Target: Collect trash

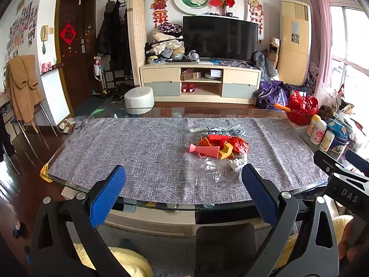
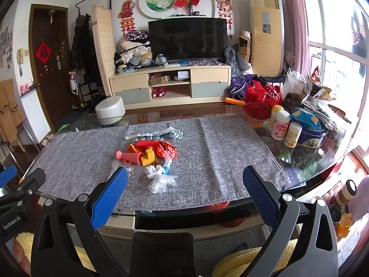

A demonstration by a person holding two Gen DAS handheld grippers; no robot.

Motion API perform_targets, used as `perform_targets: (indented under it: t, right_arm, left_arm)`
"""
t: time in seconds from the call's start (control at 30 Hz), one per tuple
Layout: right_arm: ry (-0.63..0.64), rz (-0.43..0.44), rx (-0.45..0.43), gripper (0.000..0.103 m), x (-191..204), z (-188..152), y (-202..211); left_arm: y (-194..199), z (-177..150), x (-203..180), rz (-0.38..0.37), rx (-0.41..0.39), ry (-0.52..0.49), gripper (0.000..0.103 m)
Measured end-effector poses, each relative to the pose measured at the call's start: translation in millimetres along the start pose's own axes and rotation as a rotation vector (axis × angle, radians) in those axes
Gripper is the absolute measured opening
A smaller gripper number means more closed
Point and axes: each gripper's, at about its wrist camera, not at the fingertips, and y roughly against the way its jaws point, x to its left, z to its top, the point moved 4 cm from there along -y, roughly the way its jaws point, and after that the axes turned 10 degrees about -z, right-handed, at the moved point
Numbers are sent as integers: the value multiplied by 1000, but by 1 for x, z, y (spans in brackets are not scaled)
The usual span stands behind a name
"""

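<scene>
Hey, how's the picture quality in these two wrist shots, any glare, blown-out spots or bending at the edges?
Left wrist view: the window is blown out white, straight walls bow from fisheye, the trash pile stays sharp. Right wrist view: the window glares more widely, the glass table edge mirrors the room, corners go black.

Both grippers are held up side by side. The left gripper [image 1: 183,192] is wide open. The right gripper [image 2: 184,194] is wide open too, holding nothing.

Trash heap [image 2: 152,154] (red, orange, clear wrappers) lies mid-cloth [image 2: 92,147]
</scene>
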Motion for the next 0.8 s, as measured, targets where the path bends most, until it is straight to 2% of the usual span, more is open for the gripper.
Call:
perform_targets:
  t: [0.8]
  right_arm:
    - [-13, -7, 5, 100, -4, 4, -2]
  left_arm:
    - [-1, 5, 1, 3, 3, 2, 95]
